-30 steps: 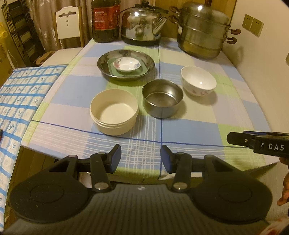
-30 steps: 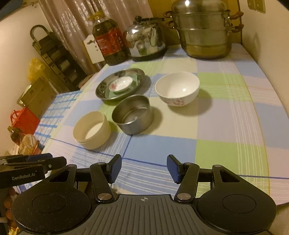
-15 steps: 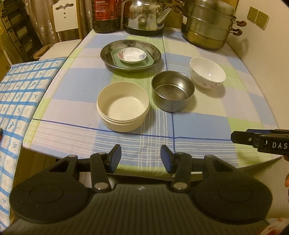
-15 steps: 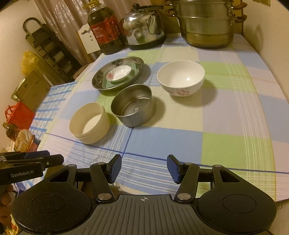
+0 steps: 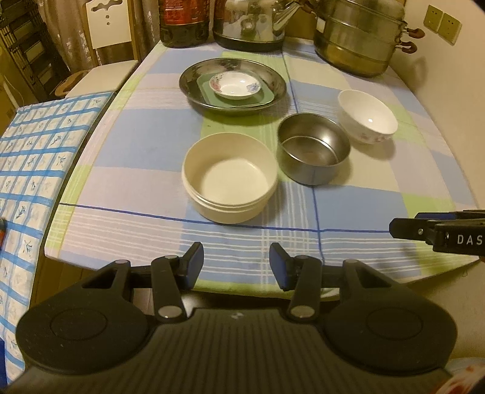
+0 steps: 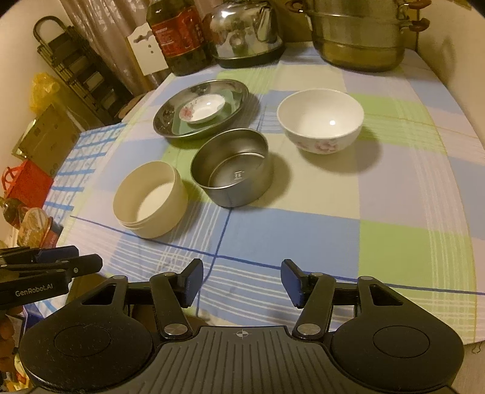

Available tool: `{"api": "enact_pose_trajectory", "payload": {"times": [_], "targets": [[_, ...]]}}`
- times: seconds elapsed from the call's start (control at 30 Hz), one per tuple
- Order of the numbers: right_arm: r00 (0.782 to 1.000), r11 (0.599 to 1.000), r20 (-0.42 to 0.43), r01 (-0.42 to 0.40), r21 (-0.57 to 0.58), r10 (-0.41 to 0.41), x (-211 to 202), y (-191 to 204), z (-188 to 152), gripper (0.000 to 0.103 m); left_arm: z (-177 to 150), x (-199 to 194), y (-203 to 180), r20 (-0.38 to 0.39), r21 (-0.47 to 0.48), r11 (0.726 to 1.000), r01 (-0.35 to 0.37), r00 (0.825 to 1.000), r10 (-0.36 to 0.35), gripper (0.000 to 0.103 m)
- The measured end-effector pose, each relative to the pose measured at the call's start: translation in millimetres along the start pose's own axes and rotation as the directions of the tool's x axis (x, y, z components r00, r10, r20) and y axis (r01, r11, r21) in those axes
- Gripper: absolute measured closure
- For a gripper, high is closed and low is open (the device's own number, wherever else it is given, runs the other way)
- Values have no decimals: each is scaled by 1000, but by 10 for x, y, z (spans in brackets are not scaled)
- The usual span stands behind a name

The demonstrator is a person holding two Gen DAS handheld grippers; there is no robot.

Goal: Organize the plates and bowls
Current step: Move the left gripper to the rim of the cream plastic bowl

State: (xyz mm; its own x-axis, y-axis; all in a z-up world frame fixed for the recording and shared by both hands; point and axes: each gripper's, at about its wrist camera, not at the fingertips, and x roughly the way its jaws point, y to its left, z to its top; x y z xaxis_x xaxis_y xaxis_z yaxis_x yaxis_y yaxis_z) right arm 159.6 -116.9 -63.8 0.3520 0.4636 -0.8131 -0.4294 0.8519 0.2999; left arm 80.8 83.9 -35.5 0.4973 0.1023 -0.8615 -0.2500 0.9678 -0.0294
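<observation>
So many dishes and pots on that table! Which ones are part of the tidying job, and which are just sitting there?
Part of the job:
cream bowl
steel bowl
white flowered bowl
steel plate, with the green square plate and small saucer stacked in it

Just standing about:
kettle
oil bottle
steamer pot
chair

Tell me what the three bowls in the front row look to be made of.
Cream bowl: matte, no glare, ridged bands under the rim; probably plastic or melamine. Steel bowl: brushed grey metal with soft reflections, likely stainless steel. White bowl: glossy glaze with a bright highlight and pink flower print; looks ceramic or porcelain.
</observation>
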Motion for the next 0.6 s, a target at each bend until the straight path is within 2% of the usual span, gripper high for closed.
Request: {"api": "enact_pose_trajectory", "payload": {"times": [0.27, 0.5, 0.6], "targets": [[1000, 1000, -24, 5, 4, -5, 209, 192, 107, 46, 107, 110, 288, 0, -8, 1000, 14, 1000, -14, 58], [1000, 999, -11, -15, 38, 16, 375, 317, 222, 46, 293, 263, 473, 13, 7, 999, 36, 999, -36, 59], [1000, 999, -4, -18, 35, 18, 448, 394, 277, 46, 390, 340, 530, 19, 22, 999, 46, 999, -46, 62]]}}
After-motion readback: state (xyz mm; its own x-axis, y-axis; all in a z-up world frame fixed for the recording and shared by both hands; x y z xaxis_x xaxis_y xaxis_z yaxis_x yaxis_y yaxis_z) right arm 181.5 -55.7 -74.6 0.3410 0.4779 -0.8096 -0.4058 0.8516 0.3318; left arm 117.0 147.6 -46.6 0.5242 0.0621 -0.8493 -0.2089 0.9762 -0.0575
